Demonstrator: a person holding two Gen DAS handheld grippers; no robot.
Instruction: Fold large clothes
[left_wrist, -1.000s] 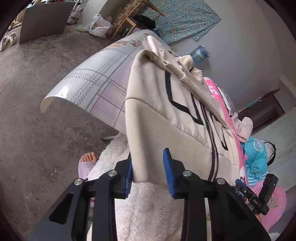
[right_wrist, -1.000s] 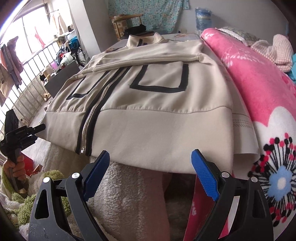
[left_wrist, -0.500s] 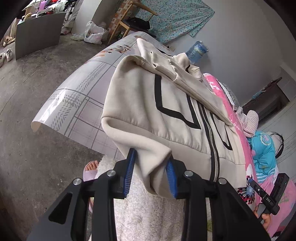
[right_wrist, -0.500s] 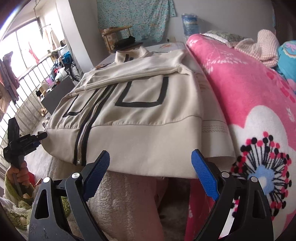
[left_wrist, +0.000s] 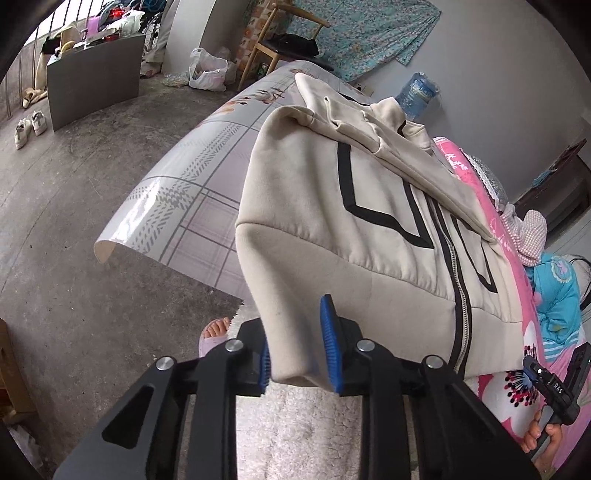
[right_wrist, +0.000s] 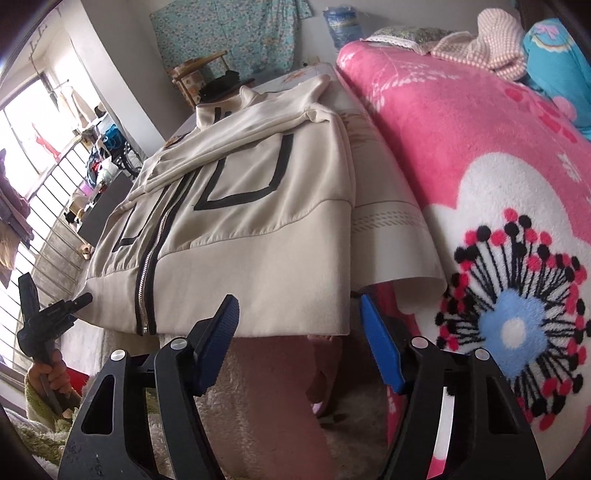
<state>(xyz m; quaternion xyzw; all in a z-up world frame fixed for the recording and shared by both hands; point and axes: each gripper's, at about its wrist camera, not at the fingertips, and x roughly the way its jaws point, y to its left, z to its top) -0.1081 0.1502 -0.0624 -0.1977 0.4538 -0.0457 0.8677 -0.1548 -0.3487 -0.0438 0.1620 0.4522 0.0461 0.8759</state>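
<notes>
On the table (left_wrist: 177, 206), cream jacket (left_wrist: 351, 229) (zipped); left gripper (left_wrist: 297, 347) closing on hem, right gripper (right_wrist: 299, 339) closing, empty

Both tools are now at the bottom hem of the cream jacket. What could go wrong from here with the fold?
1. The left tool is closing on a bunched hem corner of the jacket; it may catch only some layers, so the fold comes out uneven.
2. The right tool is closing, but the hem lies just beyond its pads; it could close on nothing.
3. The sleeves lie loose across the chest and may slide off when the hem is lifted.
</notes>
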